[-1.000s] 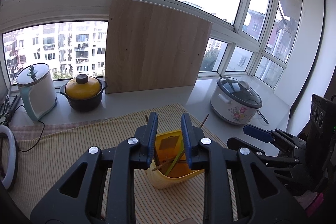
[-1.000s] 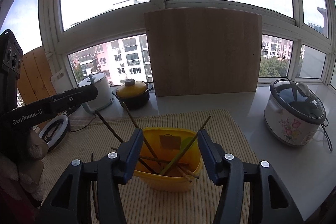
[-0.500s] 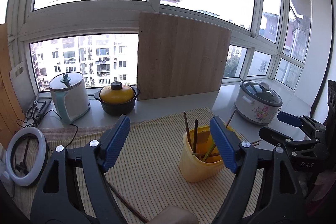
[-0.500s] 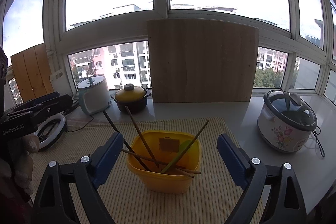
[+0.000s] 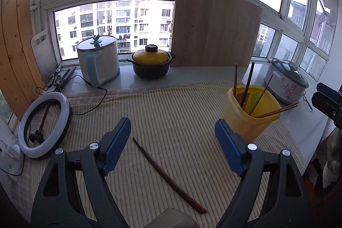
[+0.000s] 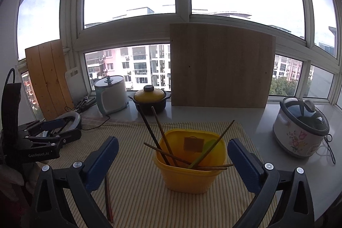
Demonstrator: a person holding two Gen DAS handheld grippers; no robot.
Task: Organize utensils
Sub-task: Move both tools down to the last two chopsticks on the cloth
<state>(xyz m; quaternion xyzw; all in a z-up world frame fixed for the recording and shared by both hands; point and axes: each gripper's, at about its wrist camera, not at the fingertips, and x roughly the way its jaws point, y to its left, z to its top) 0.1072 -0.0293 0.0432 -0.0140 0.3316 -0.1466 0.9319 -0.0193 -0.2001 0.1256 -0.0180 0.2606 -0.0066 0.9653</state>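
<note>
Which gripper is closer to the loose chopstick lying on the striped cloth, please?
Left. The left gripper hangs open right over the chopstick, which lies between its fingers. The right gripper is open around the yellow cup, with the chopstick off to its left.

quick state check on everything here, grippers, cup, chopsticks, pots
left gripper: open, empty
right gripper: open, empty
yellow cup: upright, holding chopsticks
loose chopstick: flat on the mat, outside the cup
clay pot: lid on
rice cooker: lid shut
</note>
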